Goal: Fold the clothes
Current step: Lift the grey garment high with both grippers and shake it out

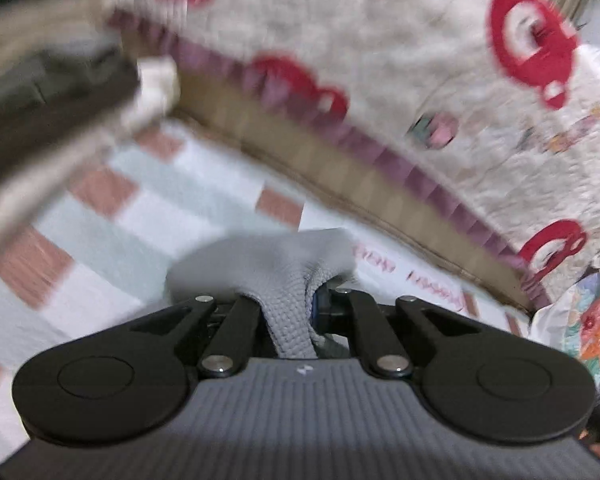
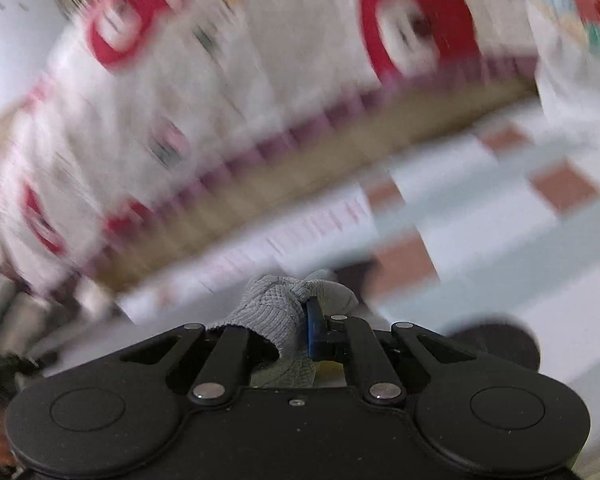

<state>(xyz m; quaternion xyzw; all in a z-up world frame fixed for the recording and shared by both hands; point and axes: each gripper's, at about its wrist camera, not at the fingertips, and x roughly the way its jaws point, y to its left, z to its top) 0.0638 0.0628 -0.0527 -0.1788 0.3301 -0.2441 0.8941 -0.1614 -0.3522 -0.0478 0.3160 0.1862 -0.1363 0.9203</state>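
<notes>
A grey knitted garment [image 1: 268, 264] bunches up between the jaws of my left gripper [image 1: 290, 312], which is shut on it just above the checked bedsheet [image 1: 148, 216]. In the right wrist view another part of the grey knitted garment [image 2: 274, 304] is pinched in my right gripper [image 2: 296, 320], shut on the cloth beside its blue pad [image 2: 311, 330]. Both views are blurred by motion. The rest of the garment hangs below the jaws and is hidden.
A white quilt with red rings [image 1: 440, 72] stands behind a tan, purple-edged border [image 1: 340, 160] along the far side of the bed. A dark blurred garment [image 1: 52, 92] hangs at the upper left. Floral fabric [image 1: 592, 320] lies at the right.
</notes>
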